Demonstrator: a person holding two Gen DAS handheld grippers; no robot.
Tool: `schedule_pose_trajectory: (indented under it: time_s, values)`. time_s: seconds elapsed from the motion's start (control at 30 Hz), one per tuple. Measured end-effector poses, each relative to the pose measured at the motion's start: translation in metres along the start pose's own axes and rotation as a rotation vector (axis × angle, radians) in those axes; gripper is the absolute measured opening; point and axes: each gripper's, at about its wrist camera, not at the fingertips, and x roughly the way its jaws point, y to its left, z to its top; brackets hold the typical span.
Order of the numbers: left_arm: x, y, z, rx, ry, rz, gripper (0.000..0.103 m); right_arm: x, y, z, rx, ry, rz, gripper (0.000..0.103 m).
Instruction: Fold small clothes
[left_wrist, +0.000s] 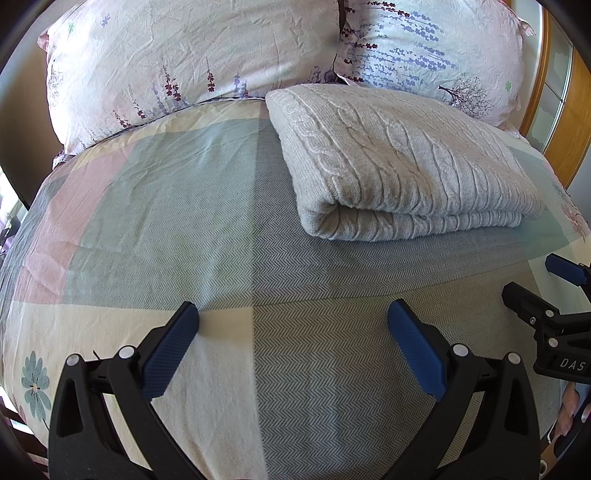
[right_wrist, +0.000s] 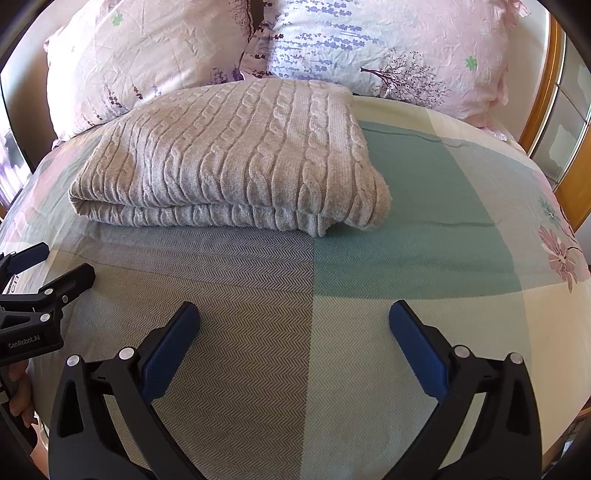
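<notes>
A light grey cable-knit sweater (left_wrist: 399, 166) lies folded in a neat rectangle on the bed, near the pillows; it also shows in the right wrist view (right_wrist: 236, 158). My left gripper (left_wrist: 293, 317) is open and empty, hovering over the bedspread short of the sweater's folded edge. My right gripper (right_wrist: 293, 317) is open and empty too, over the bedspread in front of the sweater. Each gripper shows at the edge of the other's view: the right one (left_wrist: 535, 284) and the left one (right_wrist: 55, 266).
The bed has a patchwork bedspread (left_wrist: 184, 221) of green, pink and cream panels. Two floral pillows (left_wrist: 177, 62) (left_wrist: 436, 48) lie behind the sweater. A wooden frame (right_wrist: 543, 92) stands at the far right.
</notes>
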Motion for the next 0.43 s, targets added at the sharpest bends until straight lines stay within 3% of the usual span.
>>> schedule_pose_trajectory:
  time_s: [0.43]
  values:
    - [0.0003,-0.0003,0.0002,-0.002,0.000,0.002,0.101,0.0001,-0.0003,-0.0001,-0.001,-0.004,0.001,0.102]
